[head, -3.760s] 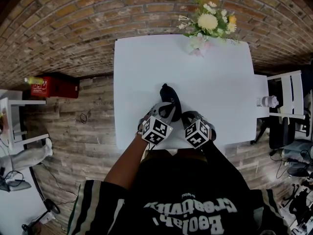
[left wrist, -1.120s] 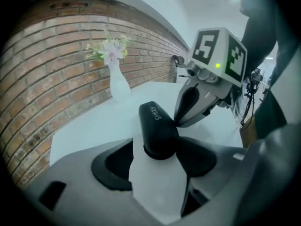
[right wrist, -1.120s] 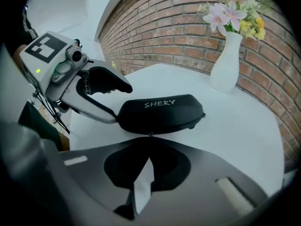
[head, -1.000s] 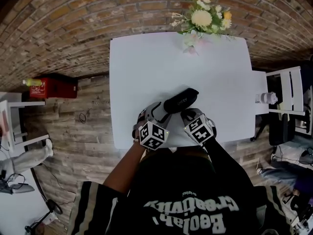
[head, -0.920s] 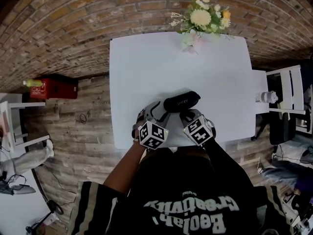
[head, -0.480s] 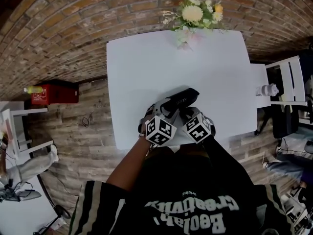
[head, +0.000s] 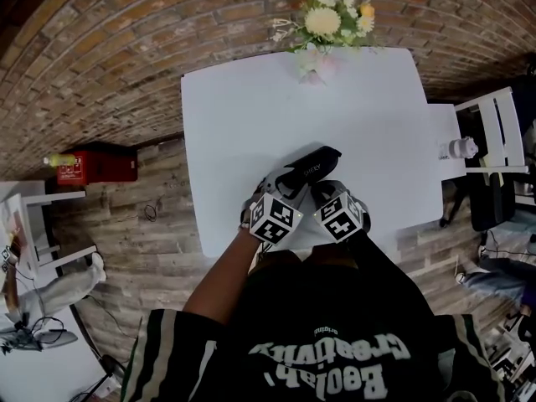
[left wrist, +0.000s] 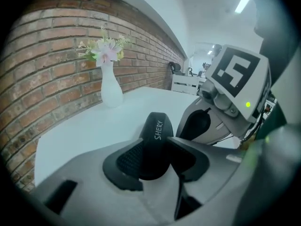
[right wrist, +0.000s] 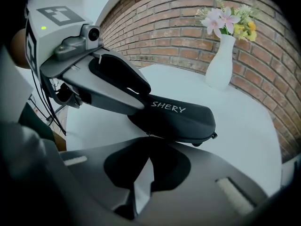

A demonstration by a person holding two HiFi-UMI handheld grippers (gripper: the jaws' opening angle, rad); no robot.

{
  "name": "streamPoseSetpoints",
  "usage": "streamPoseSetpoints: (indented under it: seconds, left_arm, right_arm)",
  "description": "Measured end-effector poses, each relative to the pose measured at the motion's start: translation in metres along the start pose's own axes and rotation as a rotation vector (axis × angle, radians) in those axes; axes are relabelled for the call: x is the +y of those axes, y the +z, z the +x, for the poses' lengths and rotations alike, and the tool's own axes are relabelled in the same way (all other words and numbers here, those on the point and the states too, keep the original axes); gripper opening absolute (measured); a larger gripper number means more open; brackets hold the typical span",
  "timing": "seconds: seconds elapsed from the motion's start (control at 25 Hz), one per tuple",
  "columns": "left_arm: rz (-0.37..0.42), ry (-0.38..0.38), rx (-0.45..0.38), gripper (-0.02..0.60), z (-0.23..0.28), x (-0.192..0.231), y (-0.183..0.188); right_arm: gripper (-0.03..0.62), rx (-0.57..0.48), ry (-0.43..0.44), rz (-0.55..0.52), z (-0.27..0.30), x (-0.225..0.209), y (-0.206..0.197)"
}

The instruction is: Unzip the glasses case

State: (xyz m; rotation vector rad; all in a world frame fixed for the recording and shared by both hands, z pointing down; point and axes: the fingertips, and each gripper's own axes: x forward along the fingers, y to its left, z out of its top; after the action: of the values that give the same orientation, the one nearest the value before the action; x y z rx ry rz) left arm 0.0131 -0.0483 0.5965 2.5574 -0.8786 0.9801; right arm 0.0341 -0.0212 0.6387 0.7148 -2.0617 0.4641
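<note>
The left gripper (left wrist: 157, 149) had just been closing and clamped the near end of the glasses case (right wrist: 181, 117), whose long axis ran away up-right over the table (head: 251, 115). The right gripper (right wrist: 146, 159), jaws together, sat nearest its side seam (zip pull indiscernible).

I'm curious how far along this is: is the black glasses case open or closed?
Closed, as far as visible: in the right gripper view the glasses case shows its halves together, with no gap.
</note>
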Motion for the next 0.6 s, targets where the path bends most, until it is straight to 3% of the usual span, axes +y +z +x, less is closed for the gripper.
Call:
streamPoseSetpoints:
  seconds: [0.6]
  left_arm:
    - [0.014,-0.007,-0.002,0.160,0.000,0.000,-0.001]
  right_arm:
    - [0.014,0.002,-0.043,0.028,-0.003,-0.018,-0.006]
